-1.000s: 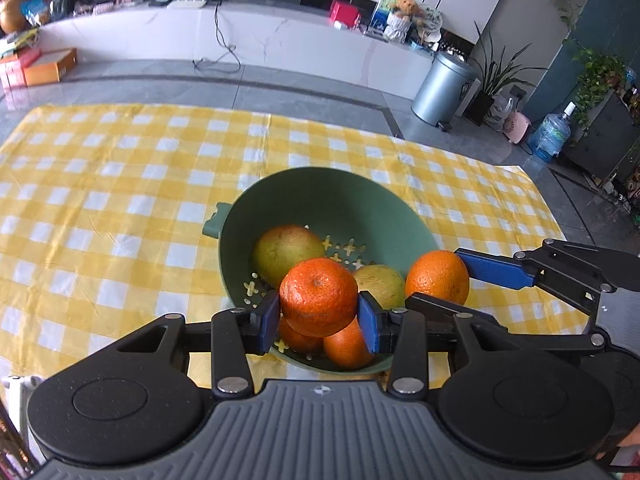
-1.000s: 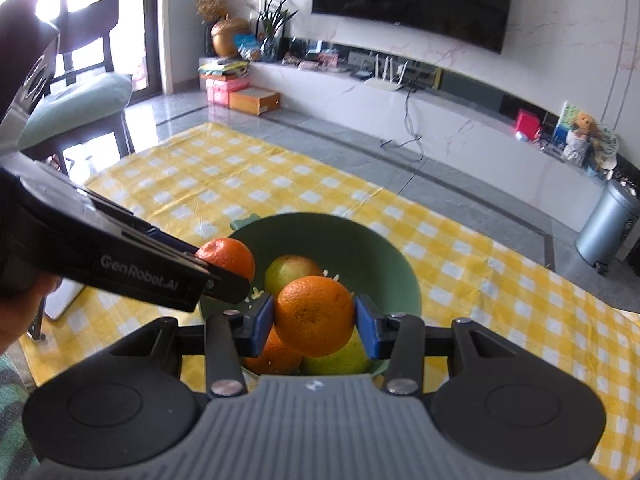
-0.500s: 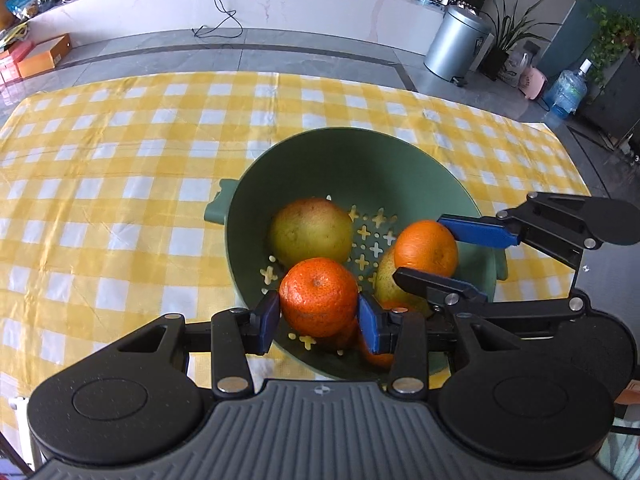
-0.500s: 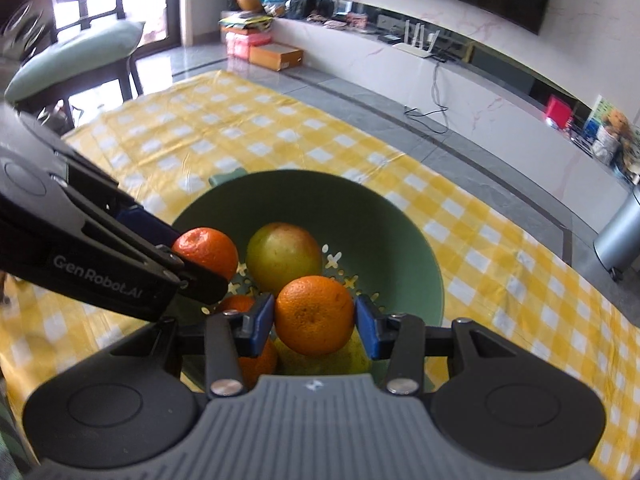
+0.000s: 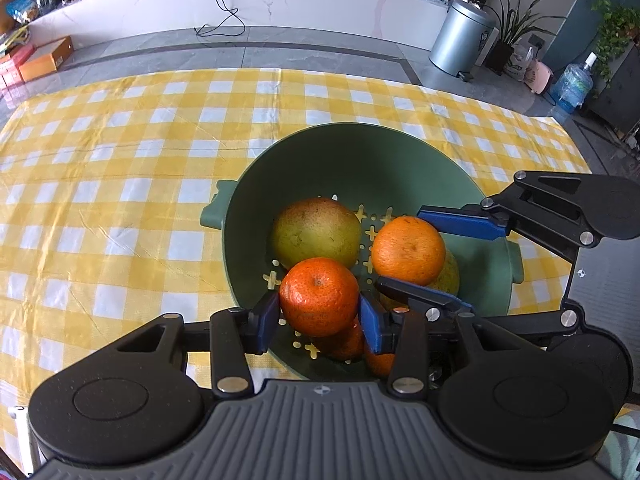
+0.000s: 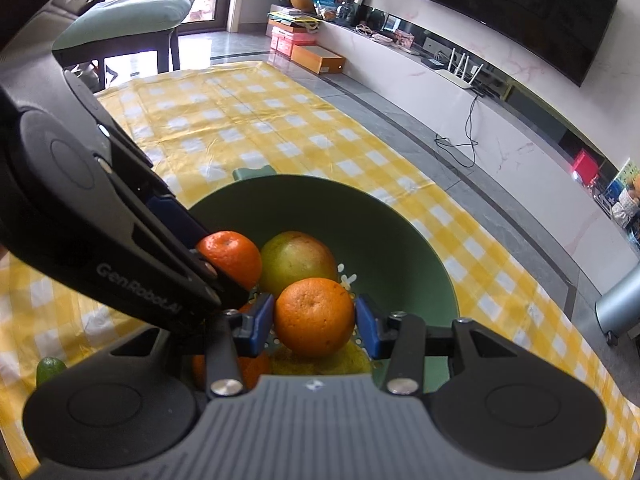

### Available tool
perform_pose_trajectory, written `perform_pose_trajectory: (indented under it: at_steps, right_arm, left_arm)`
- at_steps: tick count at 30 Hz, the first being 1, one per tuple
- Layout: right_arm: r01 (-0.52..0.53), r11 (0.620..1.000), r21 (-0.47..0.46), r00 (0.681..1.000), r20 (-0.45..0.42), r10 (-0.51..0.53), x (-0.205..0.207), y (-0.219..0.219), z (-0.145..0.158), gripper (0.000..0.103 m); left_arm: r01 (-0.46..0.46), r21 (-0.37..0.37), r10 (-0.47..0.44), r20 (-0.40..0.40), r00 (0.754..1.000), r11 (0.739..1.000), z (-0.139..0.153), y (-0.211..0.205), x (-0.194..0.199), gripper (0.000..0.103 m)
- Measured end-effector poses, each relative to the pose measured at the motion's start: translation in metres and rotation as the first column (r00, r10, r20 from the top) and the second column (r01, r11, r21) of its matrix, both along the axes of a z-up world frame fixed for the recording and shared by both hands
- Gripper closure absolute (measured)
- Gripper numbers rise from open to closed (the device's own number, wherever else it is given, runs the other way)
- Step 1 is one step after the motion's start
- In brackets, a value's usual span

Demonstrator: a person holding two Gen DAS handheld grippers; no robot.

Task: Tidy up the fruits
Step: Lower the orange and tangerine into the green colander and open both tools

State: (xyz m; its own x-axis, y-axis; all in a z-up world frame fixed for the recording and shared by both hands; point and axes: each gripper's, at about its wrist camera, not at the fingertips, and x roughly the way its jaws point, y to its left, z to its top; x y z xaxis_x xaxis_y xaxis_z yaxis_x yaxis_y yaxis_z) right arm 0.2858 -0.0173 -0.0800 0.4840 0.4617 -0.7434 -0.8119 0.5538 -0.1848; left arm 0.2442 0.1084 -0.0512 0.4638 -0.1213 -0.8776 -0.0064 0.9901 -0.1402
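Closest in, the left gripper (image 5: 319, 313) had its blue pads clamped tight on a deep-orange tangerine (image 5: 319, 297), dimpled skin, little green stem scar facing up, held over the near side of the green colander (image 5: 348, 152). Under that fruit, more orange pieces (image 5: 344, 345) sat low in the colander, mostly hidden by the pads, so their number could not be told. Just beyond, the right gripper (image 6: 315, 322) was closed on a paler orange (image 6: 314, 317), pads pressed to both its sides, also over the colander. Below it a yellowish fruit (image 6: 320, 362) showed only as a sliver. Further in lay a large yellow-green fruit with a russet blush (image 5: 316, 232), resting on the cross-shaped drain holes. At the left edge of the right wrist view a small green thing (image 6: 50, 368) peeked out, cut off by the gripper body, too little shown to name. The colander stood on a yellow-and-white checked cloth (image 5: 120, 160). Far back, a metal bin (image 5: 460, 38) stood beside the white marble bench (image 5: 280, 0).
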Motion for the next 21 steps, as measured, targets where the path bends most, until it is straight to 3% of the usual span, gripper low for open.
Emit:
perform_pose_trajectory:
  at_steps: [5,11,14,21]
  right_arm:
    - [0.006,1.0,-0.016,0.999,-0.036,-0.006,0.002,0.001,-0.006,0.061]
    - [0.029,1.0,-0.006,0.999,-0.044,-0.029,-0.001,-0.006,-0.004,0.059]
    - [0.044,0.999,-0.01,0.999,-0.029,-0.044,-0.003,-0.01,0.001,0.051]
    - [0.098,0.995,0.037,0.995,-0.013,-0.098,-0.015,-0.026,0.022,0.038]
  left_arm:
    - [0.016,0.044,-0.016,0.005,1.0,0.999,0.0,-0.006,-0.002,0.049]
    - [-0.007,0.021,0.007,0.043,0.999,1.0,0.002,-0.007,-0.009,0.039]
    - [-0.012,0.029,0.01,0.066,0.998,0.999,0.007,-0.009,-0.013,0.034]
    - [-0.02,0.075,0.009,0.149,0.989,0.997,0.03,-0.019,-0.031,0.033]
